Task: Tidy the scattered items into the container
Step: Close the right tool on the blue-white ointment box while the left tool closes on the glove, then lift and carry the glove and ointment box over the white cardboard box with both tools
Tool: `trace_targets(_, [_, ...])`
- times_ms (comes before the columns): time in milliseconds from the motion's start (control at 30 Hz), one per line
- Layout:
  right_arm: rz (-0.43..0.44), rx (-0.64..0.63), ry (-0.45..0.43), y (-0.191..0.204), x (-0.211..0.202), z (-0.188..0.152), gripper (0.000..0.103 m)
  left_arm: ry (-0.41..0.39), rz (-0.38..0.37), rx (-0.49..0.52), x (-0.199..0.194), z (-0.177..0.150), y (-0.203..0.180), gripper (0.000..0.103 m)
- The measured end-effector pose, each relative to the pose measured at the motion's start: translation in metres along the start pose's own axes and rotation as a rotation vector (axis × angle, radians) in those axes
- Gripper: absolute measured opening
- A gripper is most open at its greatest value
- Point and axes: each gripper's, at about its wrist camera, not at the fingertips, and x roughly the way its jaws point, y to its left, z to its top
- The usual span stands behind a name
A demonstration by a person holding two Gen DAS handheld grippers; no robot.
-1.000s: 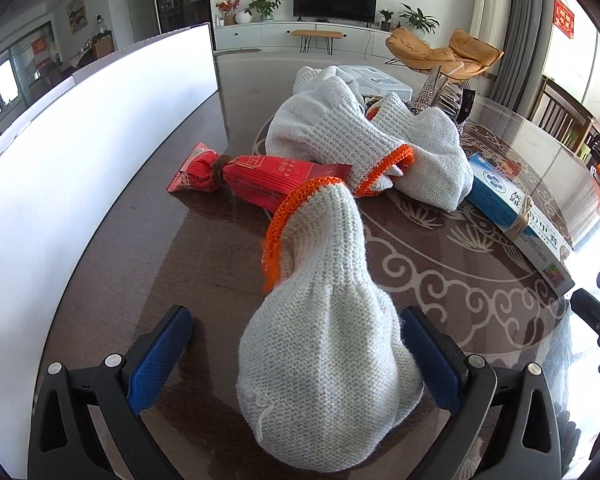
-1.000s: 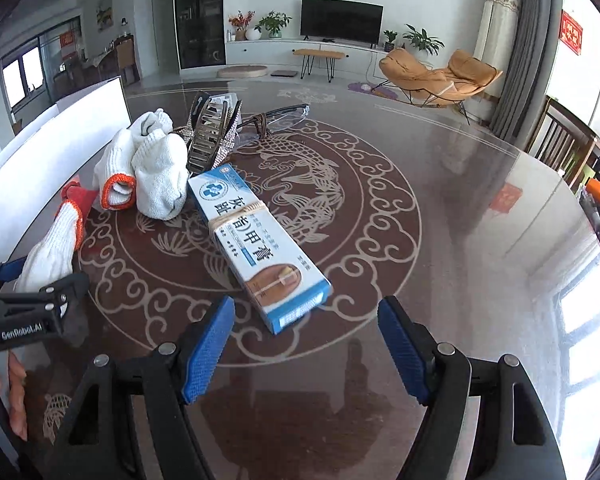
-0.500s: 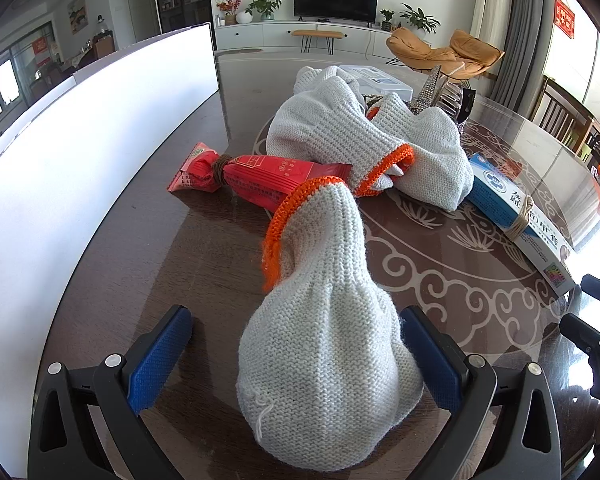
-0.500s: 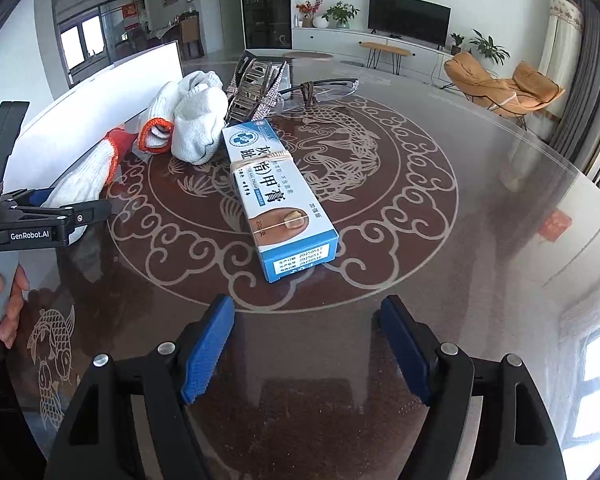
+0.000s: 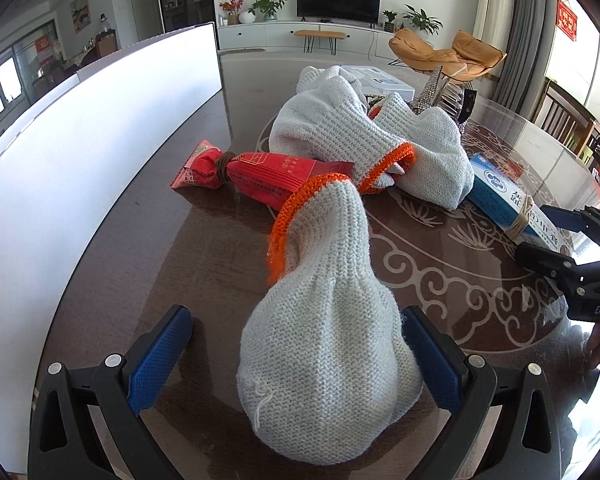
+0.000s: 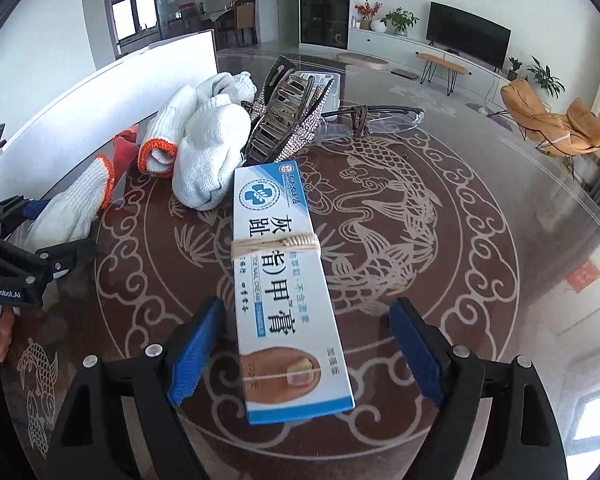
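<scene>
Right claw point(image 6: 304, 350) spread, jaws opening; cream box point(image 6: 284, 280) lies between pads, nearer left pad, untouched. Left claw point(image 5: 296, 360) spread around near glove point(image 5: 328, 360); right pad grazes knit, no pinch.

Risks, as judged: box sits askew to jaws, so closing could twist it or skid it on glossy table point(image 6: 480, 240); string band may snag. Soft glove may slump out of shallow grip.

Count: three gloves, one box, one red packet point(image 5: 268, 176), one hair clip point(image 6: 288, 120), one pair of glasses point(image 6: 380, 114). White container point(image 5: 80, 152) left of both claws.
</scene>
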Motion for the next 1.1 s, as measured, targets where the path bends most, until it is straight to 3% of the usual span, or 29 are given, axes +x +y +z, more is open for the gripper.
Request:
trace_targets(100, [0.001,-0.005,0.0,0.006,0.014,0.018,0.085,0.0,0.0,0.001,0.0,0.0,0.0,0.103])
trace_targets(200, [-0.002,0.002,-0.006,0.011,0.018,0.023,0.077,0.0,-0.003,0.003,0.001,0.001,0.0,0.103])
trace_targets(267, [0.002,0.003,-0.03,0.013,0.012,0.019,0.045,0.002,-0.005,0.008,0.0,0.0,-0.001,0.103])
trace_targets(367, [-0.013,0.0,-0.029,0.018,-0.003,0.0,0.044,0.001,-0.034,0.05,-0.001,0.0,-0.006,0.1])
trace_targets(400, [-0.019,0.005,-0.029,0.02,-0.011,-0.01,0.044,-0.016,-0.051,0.074,-0.005,-0.002,-0.01,0.087])
trace_targets(500, [-0.056,0.063,-0.028,0.02,-0.039,-0.046,0.045,-0.039,-0.099,0.136,-0.014,-0.011,-0.019,0.068])
trace_targets(600, [-0.106,0.138,-0.028,0.02,-0.065,-0.079,0.045,-0.042,-0.135,0.159,-0.022,-0.02,-0.02,0.065])
trace_targets(733, [-0.15,0.176,-0.026,0.023,-0.078,-0.094,0.046,-0.048,-0.156,0.143,-0.025,-0.022,-0.016,0.068])
trace_targets(800, [-0.15,0.178,-0.026,0.021,-0.078,-0.094,0.047,-0.017,-0.101,0.174,-0.019,-0.022,-0.024,0.098])
trace_targets(833, [-0.144,0.183,-0.027,0.018,-0.079,-0.095,0.047,-0.016,-0.073,0.166,-0.019,-0.02,-0.024,0.102])
trace_targets(1100, [-0.149,0.182,-0.026,0.018,-0.08,-0.099,0.048,0.002,-0.069,0.106,-0.015,-0.021,-0.014,0.103])
